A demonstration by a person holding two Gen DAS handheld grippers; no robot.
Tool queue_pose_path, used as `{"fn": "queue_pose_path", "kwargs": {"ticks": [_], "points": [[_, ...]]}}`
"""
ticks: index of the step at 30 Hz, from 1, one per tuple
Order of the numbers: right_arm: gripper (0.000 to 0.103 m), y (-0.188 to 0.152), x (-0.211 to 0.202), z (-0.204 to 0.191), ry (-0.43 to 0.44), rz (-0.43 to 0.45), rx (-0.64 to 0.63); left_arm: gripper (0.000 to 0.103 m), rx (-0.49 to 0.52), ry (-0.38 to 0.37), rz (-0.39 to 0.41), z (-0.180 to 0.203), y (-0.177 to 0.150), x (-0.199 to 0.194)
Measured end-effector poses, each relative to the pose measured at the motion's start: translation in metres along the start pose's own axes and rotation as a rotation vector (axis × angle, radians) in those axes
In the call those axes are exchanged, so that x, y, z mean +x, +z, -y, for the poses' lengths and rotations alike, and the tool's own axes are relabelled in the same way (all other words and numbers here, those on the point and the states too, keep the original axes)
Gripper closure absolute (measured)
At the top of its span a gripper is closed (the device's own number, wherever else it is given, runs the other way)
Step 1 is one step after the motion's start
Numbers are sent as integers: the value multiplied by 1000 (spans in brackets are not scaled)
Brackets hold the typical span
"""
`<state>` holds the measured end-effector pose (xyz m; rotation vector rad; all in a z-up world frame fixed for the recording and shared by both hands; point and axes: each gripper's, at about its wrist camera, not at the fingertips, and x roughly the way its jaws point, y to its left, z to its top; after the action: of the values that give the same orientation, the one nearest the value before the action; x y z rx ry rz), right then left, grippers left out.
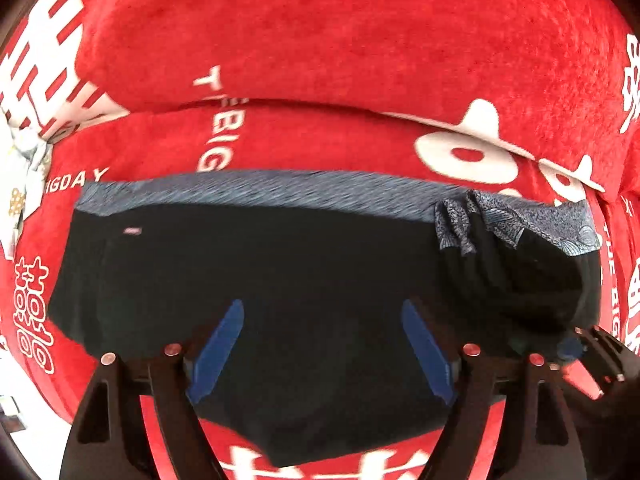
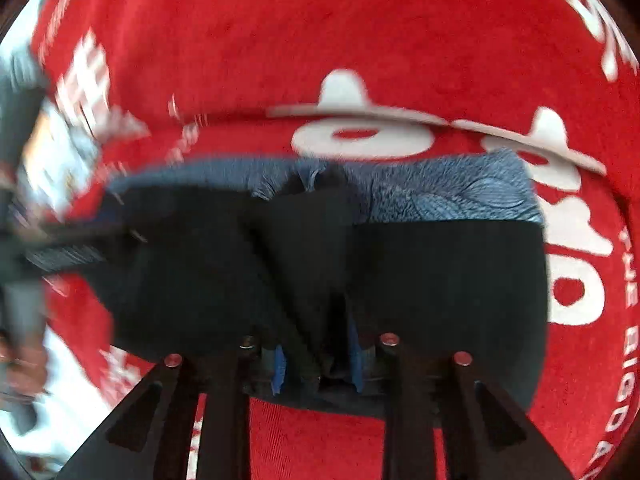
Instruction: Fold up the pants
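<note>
- Pants (image 1: 256, 280): black shorts-style garment with a blue-grey patterned waistband (image 1: 248, 194), lying mostly flat on a red blanket (image 1: 340, 40).
- Left gripper (image 1: 322, 344): jaws wide apart, nothing between them. Black cloth sits under and ahead of the blue pads (image 1: 218, 350); waistband runs across well ahead of the tips.
- Right gripper (image 2: 318, 354): jaws nearly closed, a ridge of black fabric pinched between the blue pads (image 2: 279, 368). A fold rises from the jaws forward to the waistband, which bunches just ahead of them.
- In the left view that bunched part (image 1: 516, 256) lies off to the right of the left jaws, with the right gripper's body at the frame edge.
- Handling, judged: light, limp, thin cloth. It will drape and sag, no stiffness to push against. Smooth-looking, so a shallow pinch may slip.
- Best hold, judged: the waistband or a hem edge, where layers are thicker. Left should take the flat waistband side ahead of it.
- Writing on the blanket: "THE BIG" and "BIGDAY" in white, partly covered, plus large white characters I can't read reliably.
- Small pale tag (image 1: 133, 231) on the pants, forward-left of the left jaws; text too small.
</note>
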<state>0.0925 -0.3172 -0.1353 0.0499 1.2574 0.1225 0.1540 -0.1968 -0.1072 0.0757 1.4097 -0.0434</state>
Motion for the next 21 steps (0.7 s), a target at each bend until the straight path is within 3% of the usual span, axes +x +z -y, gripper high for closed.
{"fn": "queue_pose_path", "kwargs": {"ticks": [2,3,5,7,8,10,14,18,21], "points": [[59,-6,-7,-24,-73,6,-83,20,4,-29,-3,-14,-5,-3],[57,-8,-14,-31,-64,10,-100,20,13,-49,-5,-20,-7,-5],[52,-14,-30,-41,-24,14,-127,20,26,-77,-13,-22,-8,-8],[51,-17,-51,-40,86,17,-105,20,42,-132,-22,-26,-10,-18],[51,-11,-57,-29,143,10,-49,20,54,-168,-24,-22,-9,-22],[51,-20,-61,11,277,-9,197,20,82,-240,-23,-11,-6,-30],[51,-50,-37,99,510,-31,781,20,156,-420,-70,23,-4,-30],[51,-71,-15,128,595,-41,1003,20,209,-513,-117,63,-6,-17],[53,-80,-2,135,646,-28,1091,40,214,-563,-155,83,-6,-6]]}}
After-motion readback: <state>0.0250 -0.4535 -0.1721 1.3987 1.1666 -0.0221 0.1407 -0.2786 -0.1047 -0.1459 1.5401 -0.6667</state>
